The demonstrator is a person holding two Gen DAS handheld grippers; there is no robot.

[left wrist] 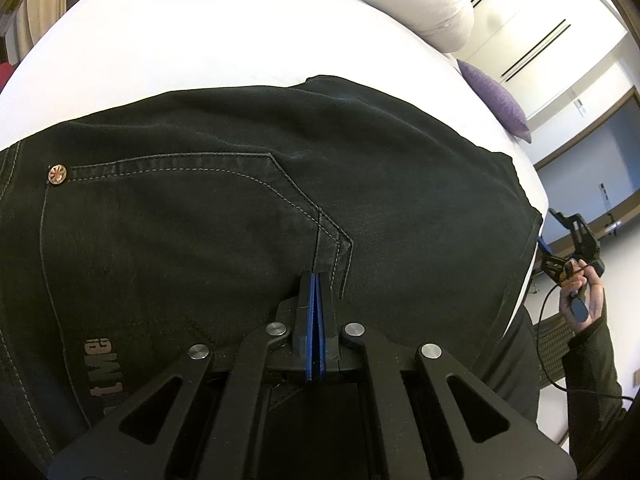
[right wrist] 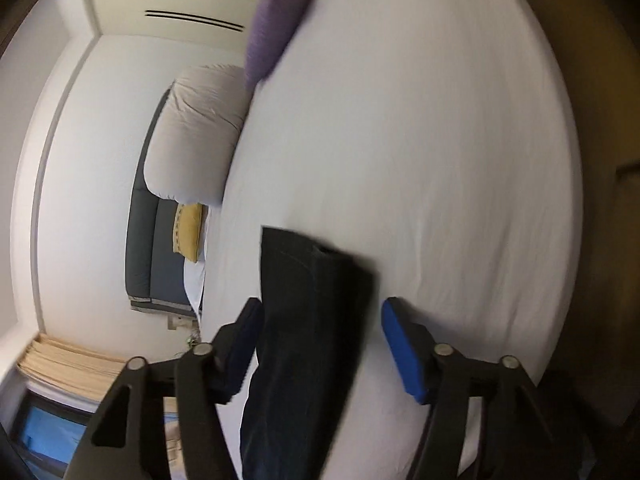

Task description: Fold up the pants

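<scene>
On the white bed (left wrist: 224, 40), the black denim pants (left wrist: 224, 216) lie pinched in the left gripper (left wrist: 316, 280), while the wide-open right gripper (right wrist: 320, 320) straddles a leg and risks closing askew.

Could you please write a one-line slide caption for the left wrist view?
Left gripper, jaws shut, over black denim pants spread on a white bed.

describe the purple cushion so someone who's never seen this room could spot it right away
Start at the white bed where the black pants lie. Along its far edge sits a big white pillow; the purple cushion is next to it. It is small, diamond-shaped and the only purple thing there.
</scene>
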